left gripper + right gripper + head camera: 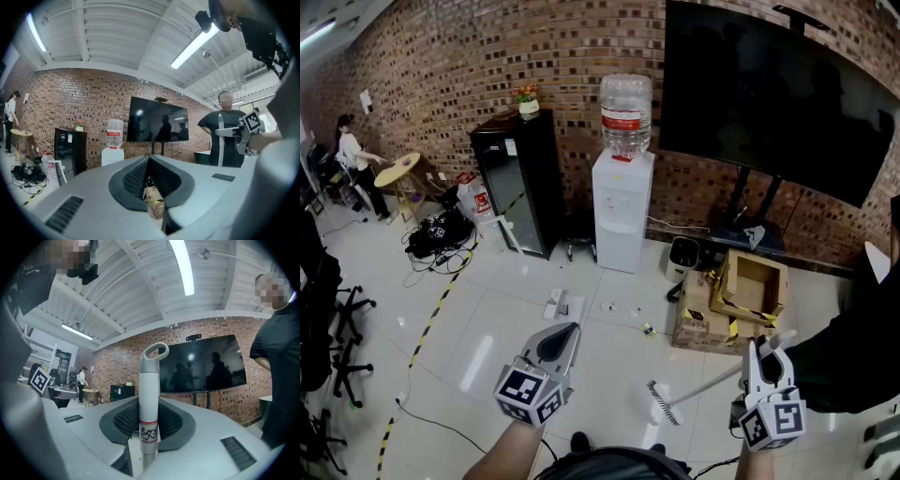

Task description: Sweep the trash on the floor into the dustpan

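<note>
In the head view my right gripper [766, 361] is shut on the white handle of a small broom [703, 384]. Its brush head [664, 401] hangs over the white tile floor. The right gripper view shows that handle [149, 399] upright between the jaws, with a loop at its top. My left gripper [559, 345] is held out over the floor. In the left gripper view its jaws pinch a small brown scrap [154, 202]. A flat white thing, perhaps the dustpan [563, 305], lies on the floor ahead. Small bits of trash [647, 329] lie near it.
Open cardboard boxes [733, 298] sit on the floor at the right, below a large TV [769, 89] on a stand. A water dispenser [622, 202] and a black cabinet [517, 178] line the brick wall. A person in black [853, 347] stands close on my right.
</note>
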Motion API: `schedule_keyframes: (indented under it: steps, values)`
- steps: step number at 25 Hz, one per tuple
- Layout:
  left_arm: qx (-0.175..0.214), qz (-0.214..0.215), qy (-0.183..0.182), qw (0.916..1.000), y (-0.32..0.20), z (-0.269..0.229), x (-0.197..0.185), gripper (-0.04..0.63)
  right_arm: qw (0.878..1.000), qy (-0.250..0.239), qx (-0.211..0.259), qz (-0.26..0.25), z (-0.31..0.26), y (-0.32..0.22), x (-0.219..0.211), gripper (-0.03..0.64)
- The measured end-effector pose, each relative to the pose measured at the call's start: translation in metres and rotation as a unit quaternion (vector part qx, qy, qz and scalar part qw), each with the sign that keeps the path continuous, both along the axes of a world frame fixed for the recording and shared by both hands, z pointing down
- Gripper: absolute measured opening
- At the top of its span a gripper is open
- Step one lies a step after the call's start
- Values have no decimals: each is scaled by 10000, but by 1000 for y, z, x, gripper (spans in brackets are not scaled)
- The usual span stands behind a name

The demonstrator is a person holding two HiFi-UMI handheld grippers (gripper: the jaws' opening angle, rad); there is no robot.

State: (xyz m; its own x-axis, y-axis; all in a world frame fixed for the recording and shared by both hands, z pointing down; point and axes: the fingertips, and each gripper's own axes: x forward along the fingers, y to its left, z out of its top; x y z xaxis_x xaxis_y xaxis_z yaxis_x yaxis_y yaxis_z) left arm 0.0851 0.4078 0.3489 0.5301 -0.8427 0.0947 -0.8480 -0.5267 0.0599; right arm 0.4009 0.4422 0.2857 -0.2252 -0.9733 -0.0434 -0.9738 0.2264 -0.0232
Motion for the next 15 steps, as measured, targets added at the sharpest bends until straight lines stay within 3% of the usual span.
schedule_keyframes:
  steps: [6, 15]
  values:
    - [-7, -20, 1, 10000, -3, 4, -33, 6, 9999, 70, -2, 103, 3, -2, -22, 103]
    - [59, -27, 52, 10000, -12, 4, -115, 6, 9989, 108, 122, 437, -9, -12, -72, 103]
